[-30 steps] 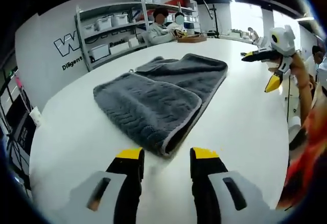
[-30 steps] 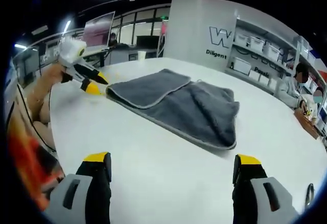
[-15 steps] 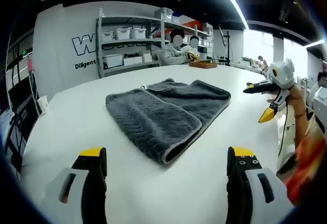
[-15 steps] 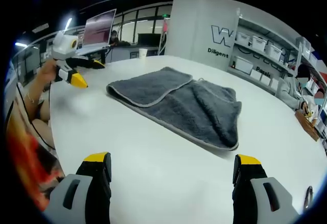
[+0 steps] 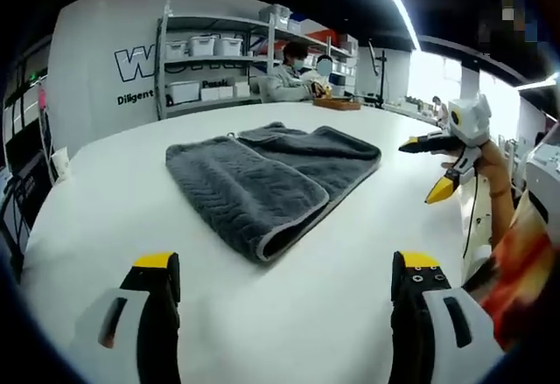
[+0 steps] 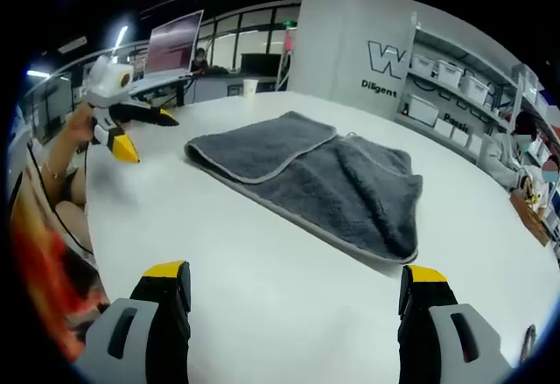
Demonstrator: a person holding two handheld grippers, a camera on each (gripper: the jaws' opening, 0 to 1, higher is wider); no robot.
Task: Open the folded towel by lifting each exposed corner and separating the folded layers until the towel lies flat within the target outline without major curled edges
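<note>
**Towel folded, both grippers clear**

Your left gripper [image 5: 280, 266] and right gripper [image 6: 293, 279] both hold their jaws spread wide, pinching nothing. The grey towel [image 5: 262, 174] lies folded at 12 o'clock on the white table [image 5: 105, 192]. Unfolding hasn't begun; next, reach for an exposed corner. Bare tabletop surrounds the towel.

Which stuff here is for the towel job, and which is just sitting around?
For the job:
- grey towel, still folded
- left gripper, open
- right gripper, open
- white table

Just around:
- shelves with bins
- paper cup
- monitor
- seated people
</note>
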